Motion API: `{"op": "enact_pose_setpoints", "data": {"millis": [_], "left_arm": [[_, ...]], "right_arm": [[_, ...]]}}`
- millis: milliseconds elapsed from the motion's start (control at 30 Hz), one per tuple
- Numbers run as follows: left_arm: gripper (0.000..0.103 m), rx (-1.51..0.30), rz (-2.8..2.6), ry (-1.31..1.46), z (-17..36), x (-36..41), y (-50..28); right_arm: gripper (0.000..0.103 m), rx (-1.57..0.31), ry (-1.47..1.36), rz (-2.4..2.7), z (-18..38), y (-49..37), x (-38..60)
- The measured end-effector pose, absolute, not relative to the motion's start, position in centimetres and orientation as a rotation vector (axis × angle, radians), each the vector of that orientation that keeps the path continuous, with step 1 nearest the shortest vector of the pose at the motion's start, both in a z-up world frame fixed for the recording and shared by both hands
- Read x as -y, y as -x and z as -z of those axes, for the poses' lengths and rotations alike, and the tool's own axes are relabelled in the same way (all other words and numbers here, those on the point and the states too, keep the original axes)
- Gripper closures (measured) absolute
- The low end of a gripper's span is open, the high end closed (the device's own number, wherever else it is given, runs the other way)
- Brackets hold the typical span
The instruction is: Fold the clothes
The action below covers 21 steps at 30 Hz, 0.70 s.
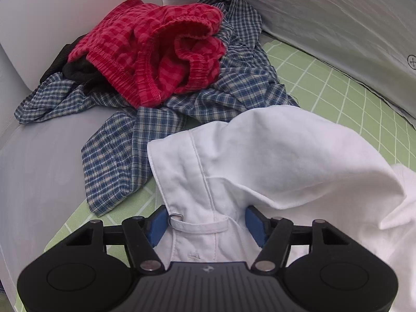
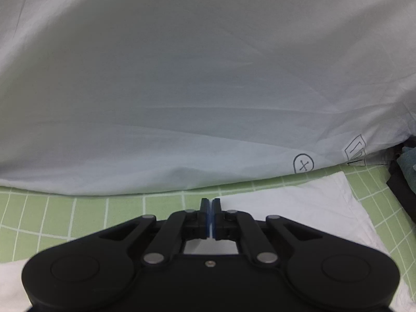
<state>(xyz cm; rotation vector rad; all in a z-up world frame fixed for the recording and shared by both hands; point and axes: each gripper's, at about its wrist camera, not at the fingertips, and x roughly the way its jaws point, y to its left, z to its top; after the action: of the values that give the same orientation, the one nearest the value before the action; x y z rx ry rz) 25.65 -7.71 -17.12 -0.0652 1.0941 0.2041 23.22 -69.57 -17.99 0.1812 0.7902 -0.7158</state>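
Note:
A white garment (image 1: pixel 273 156) with a belt loop lies bunched on the green grid mat (image 1: pixel 325 83). My left gripper (image 1: pixel 205 223) is open, and the garment's waistband sits between its blue pads (image 1: pixel 156 225). In the right wrist view the same white garment (image 2: pixel 299 202) spreads flat under and to the right of my right gripper (image 2: pixel 210 208). Its jaws are pressed together with a thin white sliver of cloth between them.
A pile of clothes lies at the back left: red checked shorts (image 1: pixel 161 52) on top of a blue plaid shirt (image 1: pixel 234 85) and a black item (image 1: pixel 75 70). A pale sheet (image 2: pixel 195 78) with drawn marks walls the mat's far side. Dark clothes (image 2: pixel 403 182) sit at the right edge.

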Motion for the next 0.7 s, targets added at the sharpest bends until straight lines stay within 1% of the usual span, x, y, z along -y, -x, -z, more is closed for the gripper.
{"op": "enact_pose_setpoints", "data": {"millis": [67,133,200,333,367,400,433,467,500,567,700], "left_arm": [[0.041,-1.09,-0.19,0.047,17.0,8.1,-25.8],[0.047,-1.086,-0.16,0.051,17.0,8.5,-26.1],[0.048,-1.082,-0.13,0.055,17.1,8.9,-26.4],[0.048,-1.061,-0.132,0.07,17.2,9.2,-26.9],[0.048,-1.055,-0.137,0.074,17.2,9.2,-26.9],[0.048,-1.05,-0.143,0.078,17.2,9.2,-27.0],[0.048,-1.054,-0.149,0.084,17.1,9.2,-27.1],[0.048,-1.058,-0.156,0.089,17.1,9.1,-27.2],[0.048,-1.063,-0.163,0.095,17.0,9.1,-27.3],[0.047,-1.069,-0.18,0.086,16.6,9.2,-27.2],[0.047,-1.058,-0.178,0.093,14.9,9.5,-25.7]], "right_arm": [[0.102,-0.759,-0.171,0.753,17.1,-23.6,71.0],[0.102,-0.729,-0.151,0.779,16.1,-24.2,72.3],[0.102,-0.703,-0.14,0.789,15.3,-25.0,73.3],[0.1,-0.721,-0.128,0.762,15.4,-24.4,72.8],[0.09,-0.725,-0.125,0.755,15.4,-24.2,72.7],[0.083,-0.729,-0.123,0.748,15.4,-24.0,72.6],[0.063,-0.734,-0.12,0.741,15.4,-23.9,72.5],[0.047,-0.738,-0.117,0.734,15.4,-23.7,72.4],[0.045,-0.743,-0.114,0.727,15.5,-23.6,72.3],[0.045,-0.716,-0.159,0.724,14.7,-20.9,71.8],[0.039,-0.707,-0.235,0.778,14.0,-13.2,70.1]]}}
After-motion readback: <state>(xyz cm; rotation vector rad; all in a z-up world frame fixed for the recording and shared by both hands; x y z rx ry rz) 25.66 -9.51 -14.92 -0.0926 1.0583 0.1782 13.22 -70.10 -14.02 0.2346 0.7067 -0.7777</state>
